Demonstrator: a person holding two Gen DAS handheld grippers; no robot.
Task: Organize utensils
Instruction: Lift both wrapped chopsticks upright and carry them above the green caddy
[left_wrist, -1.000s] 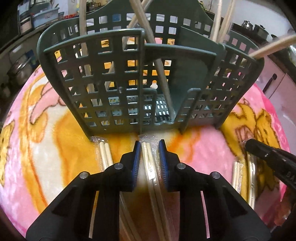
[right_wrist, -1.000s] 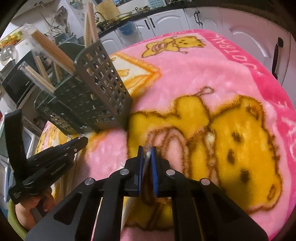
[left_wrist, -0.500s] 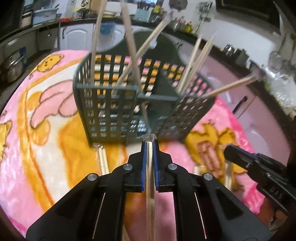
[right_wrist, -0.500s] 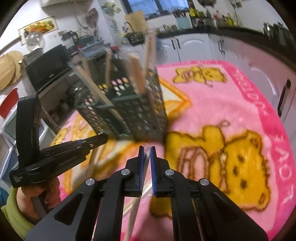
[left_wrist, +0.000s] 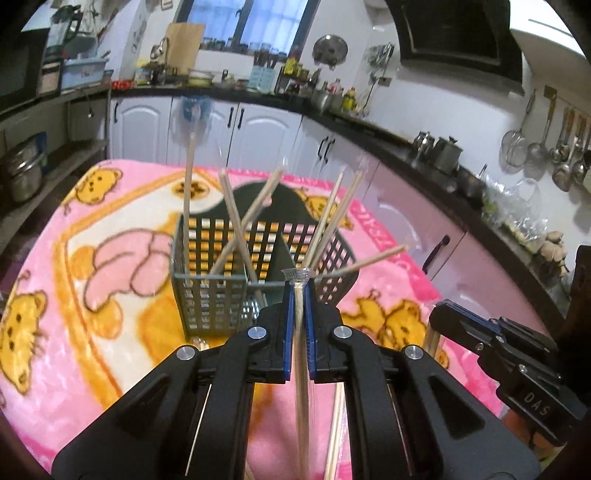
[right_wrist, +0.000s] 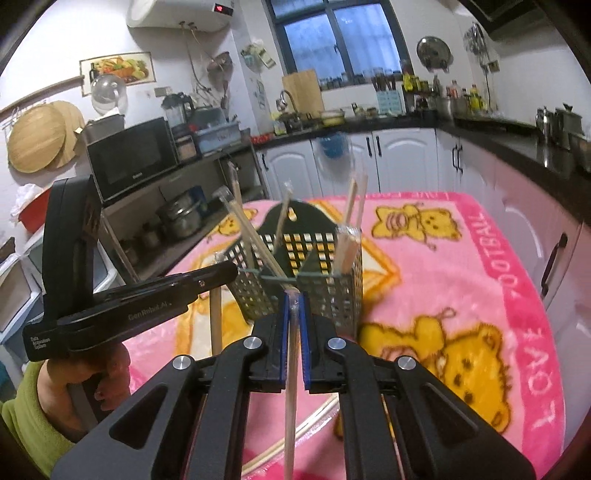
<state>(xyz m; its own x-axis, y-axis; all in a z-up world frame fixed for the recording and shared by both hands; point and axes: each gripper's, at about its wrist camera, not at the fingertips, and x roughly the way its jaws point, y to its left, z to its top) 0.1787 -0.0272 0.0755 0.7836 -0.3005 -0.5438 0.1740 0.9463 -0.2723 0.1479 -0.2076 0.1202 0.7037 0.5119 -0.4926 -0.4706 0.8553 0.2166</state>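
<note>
A grey-green slotted utensil basket (left_wrist: 218, 291) stands on a pink bear blanket (left_wrist: 92, 325) and holds several wrapped chopstick pairs leaning outward. My left gripper (left_wrist: 300, 295) is shut on a plastic-wrapped chopstick pair (left_wrist: 302, 387), held above the blanket just in front of the basket. My right gripper (right_wrist: 294, 302) is shut on another wrapped chopstick pair (right_wrist: 291, 398), raised near the basket (right_wrist: 332, 295). The left gripper also shows in the right wrist view (right_wrist: 155, 295); the right gripper shows in the left wrist view (left_wrist: 491, 343).
More wrapped chopsticks lie on the blanket (right_wrist: 424, 258) below the grippers (right_wrist: 314, 421). White and pink cabinets (left_wrist: 258, 136) and a dark counter with pots ring the table. A microwave (right_wrist: 133, 158) stands on shelves at left.
Both grippers have risen from the blanket with their chopstick pairs and pulled back from the basket; the left one closed on its pair a second ago.
</note>
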